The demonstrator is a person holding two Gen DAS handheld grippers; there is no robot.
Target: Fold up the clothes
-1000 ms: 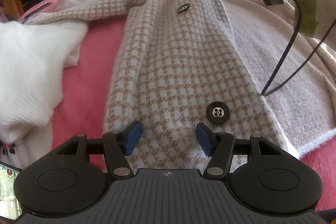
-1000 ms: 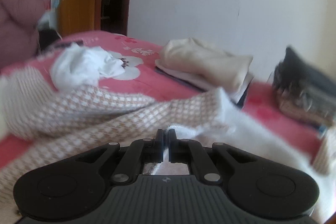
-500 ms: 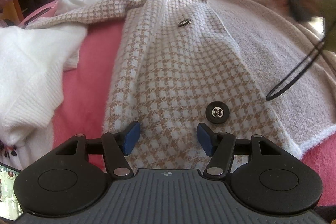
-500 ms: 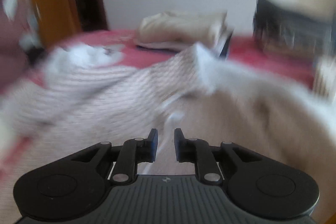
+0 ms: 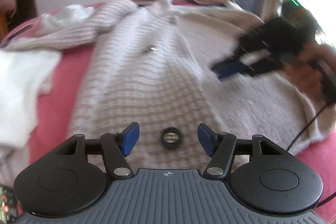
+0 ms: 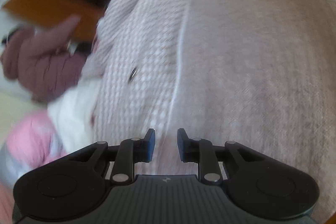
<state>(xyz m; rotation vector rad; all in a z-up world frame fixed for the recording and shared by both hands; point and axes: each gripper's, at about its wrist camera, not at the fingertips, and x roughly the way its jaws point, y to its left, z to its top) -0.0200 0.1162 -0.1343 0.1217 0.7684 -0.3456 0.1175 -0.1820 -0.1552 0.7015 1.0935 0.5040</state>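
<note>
Since the earlier frames, the right gripper (image 6: 166,144) has let go of the coat's collar edge and swung down from the far end of the houndstooth coat (image 5: 147,81) to hang over its plain beige lining (image 6: 252,68). Its jaws have just been opening; they now stand a little apart, with nothing between them, pointed at the seam where the checked front panel meets the lining. In the left wrist view this gripper appears as a dark blur to the right of the coat's front panel.

By contrast the left gripper (image 5: 167,141) has shifted only slightly, so that the near black button (image 5: 171,138) now sits between its blue pads. Its jaws are wide apart and grip nothing.

With the collar released, the coat lies spread open on the pink bed (image 5: 63,81), and the fold itself looks not yet begun; the next grasp is probably on the front panel's edge.

Counted: one coat, two buttons visible on it (the far one (image 5: 151,49) blurred), one white knit garment (image 5: 19,85) left of the coat, and two folded stacks beyond its collar.
</note>
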